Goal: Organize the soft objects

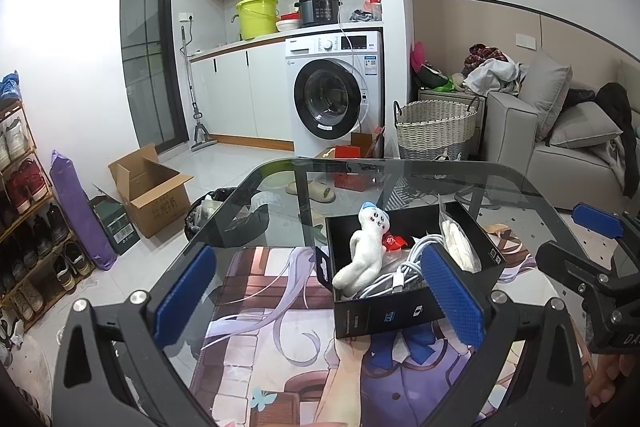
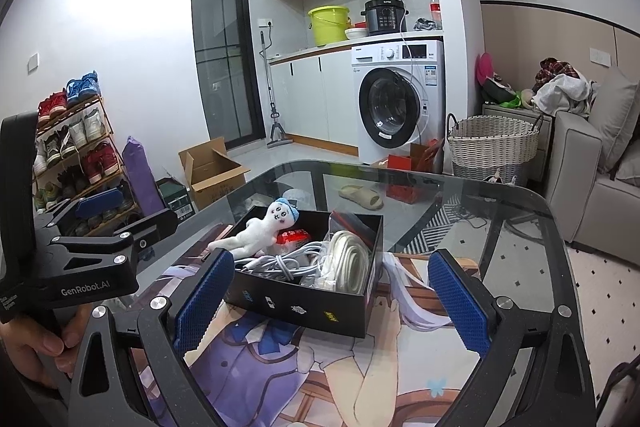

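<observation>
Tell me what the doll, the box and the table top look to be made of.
Doll: white plush, fuzzy matte nap.
Box: likely black cardboard, matte, with thin straight walls and printed marks.
Table top: glass, glossy; the floor and a slipper show through it.

white plush doll (image 1: 362,251), black box (image 1: 400,311), blue-padded jaws, lime bucket (image 1: 257,17)

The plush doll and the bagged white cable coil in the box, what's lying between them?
In the right wrist view, a red packet and tangled grey cables lie between the doll and the coil, all inside the black box.
</observation>
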The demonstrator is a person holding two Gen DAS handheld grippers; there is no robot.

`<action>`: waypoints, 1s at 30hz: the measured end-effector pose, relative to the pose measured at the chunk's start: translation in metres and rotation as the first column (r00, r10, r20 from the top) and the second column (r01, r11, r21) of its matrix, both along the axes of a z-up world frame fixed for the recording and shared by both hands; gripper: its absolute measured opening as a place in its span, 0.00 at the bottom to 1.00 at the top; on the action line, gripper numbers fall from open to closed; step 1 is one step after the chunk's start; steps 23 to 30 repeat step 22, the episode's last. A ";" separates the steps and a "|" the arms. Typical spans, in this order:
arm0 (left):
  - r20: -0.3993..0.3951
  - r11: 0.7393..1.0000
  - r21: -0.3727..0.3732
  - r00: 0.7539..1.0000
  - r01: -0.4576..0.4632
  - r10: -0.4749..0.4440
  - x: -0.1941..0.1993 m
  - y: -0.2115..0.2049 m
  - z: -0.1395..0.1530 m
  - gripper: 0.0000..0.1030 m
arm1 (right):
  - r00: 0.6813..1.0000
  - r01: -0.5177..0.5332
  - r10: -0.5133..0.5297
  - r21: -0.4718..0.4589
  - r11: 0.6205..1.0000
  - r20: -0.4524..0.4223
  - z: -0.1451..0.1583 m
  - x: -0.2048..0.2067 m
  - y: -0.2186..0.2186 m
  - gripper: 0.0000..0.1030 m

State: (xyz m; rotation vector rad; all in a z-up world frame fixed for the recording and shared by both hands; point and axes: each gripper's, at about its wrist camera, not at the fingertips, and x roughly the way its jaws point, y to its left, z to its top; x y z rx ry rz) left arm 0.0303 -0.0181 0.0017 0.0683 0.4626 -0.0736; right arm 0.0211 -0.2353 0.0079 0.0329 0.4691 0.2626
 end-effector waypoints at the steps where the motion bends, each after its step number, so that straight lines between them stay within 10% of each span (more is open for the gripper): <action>1: 0.001 1.000 0.000 1.000 -0.001 0.001 0.000 0.000 0.000 1.00 | 1.000 0.000 0.000 0.000 1.000 0.000 0.000 0.000 0.001 0.96; 30: 0.003 1.000 0.013 1.000 -0.007 0.007 0.001 0.002 0.002 1.00 | 1.000 -0.003 0.003 -0.007 1.000 0.004 -0.001 0.000 0.001 0.96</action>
